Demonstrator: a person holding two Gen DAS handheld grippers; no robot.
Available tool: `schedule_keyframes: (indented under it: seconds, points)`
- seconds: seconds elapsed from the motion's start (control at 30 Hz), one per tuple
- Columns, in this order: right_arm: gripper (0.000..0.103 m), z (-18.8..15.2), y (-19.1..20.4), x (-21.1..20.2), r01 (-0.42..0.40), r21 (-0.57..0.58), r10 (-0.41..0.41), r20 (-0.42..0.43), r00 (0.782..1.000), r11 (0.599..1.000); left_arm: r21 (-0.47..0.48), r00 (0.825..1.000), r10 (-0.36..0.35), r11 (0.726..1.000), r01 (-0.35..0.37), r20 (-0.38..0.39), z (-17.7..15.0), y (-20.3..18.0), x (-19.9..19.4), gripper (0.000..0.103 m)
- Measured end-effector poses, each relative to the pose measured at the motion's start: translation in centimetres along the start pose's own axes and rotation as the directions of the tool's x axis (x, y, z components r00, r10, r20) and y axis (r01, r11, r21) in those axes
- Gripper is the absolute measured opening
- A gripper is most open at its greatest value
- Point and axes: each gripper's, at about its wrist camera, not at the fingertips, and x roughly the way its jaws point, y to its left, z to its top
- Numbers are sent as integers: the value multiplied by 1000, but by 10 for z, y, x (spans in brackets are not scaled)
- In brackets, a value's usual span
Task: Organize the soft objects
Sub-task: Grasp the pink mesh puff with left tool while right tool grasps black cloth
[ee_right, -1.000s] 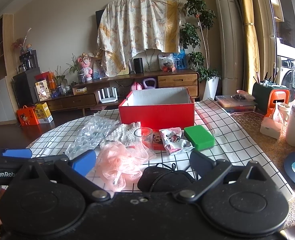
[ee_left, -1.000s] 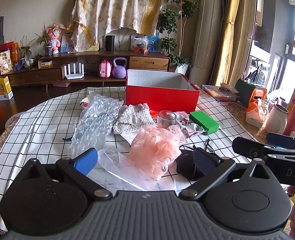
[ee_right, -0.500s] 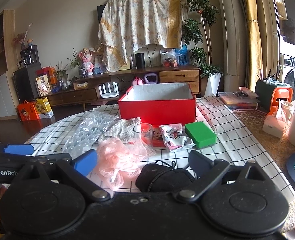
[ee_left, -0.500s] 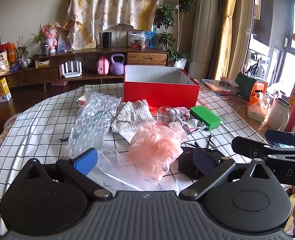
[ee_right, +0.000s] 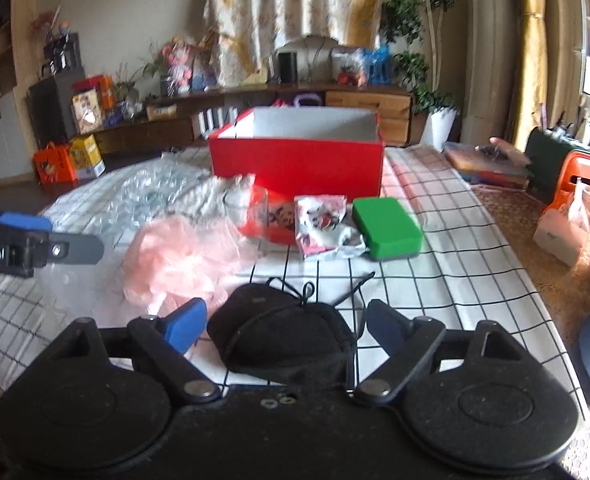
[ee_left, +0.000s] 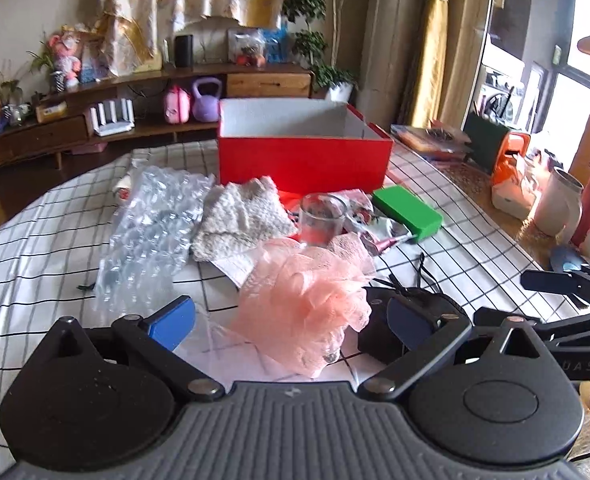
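Note:
A pink mesh pouf (ee_left: 307, 300) lies on the checked tablecloth, and my left gripper (ee_left: 291, 320) stands open around its near side, blue pads apart on either flank. A black drawstring pouch (ee_right: 283, 336) sits just right of the pouf. My right gripper (ee_right: 287, 326) straddles the pouch with its jaws closing, and small gaps still show between pads and pouch. Behind lie bubble wrap (ee_left: 155, 232), a white knitted cloth (ee_left: 239, 216) and an open red box (ee_left: 303, 160).
A clear glass (ee_left: 321, 220), a printed packet (ee_right: 323, 224) and a green block (ee_right: 387, 232) sit in front of the red box. A white mug (ee_left: 559, 200) and an orange holder (ee_left: 511, 156) stand on the right side. The tablecloth (ee_right: 455, 272) is bare right of the pouch.
Both grippers have come forward and lower over the table. The pouf now lies between the left fingers and the black pouch between the right ones. The right jaws have narrowed.

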Motion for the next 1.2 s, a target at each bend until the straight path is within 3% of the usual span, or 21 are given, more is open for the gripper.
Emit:
schedule_keyframes:
  seconds: [0.1, 0.43, 0.67, 0.9, 1.2]
  points:
    - [87, -4, 0, 13, -12, -65, 9, -40, 999, 998, 6, 998, -23, 1000, 23, -54, 6, -5, 19, 103]
    - [86, -11, 5, 57, -86, -176, 57, -163, 985, 981, 87, 984, 26, 996, -11, -174, 15, -29, 73, 103]
    - [84, -18, 13, 78, -120, -252, 66, -213, 975, 960, 103, 978, 41, 995, -20, -206, 10, -32, 99, 102]
    - [74, -23, 9, 86, -115, -252, 58, -225, 973, 961, 106, 973, 64, 993, -41, -223, 7, -31, 110, 86]
    - [39, -17, 14, 76, -139, -273, 86, -199, 976, 952, 73, 976, 55, 997, -40, -209, 8, -22, 107, 61]
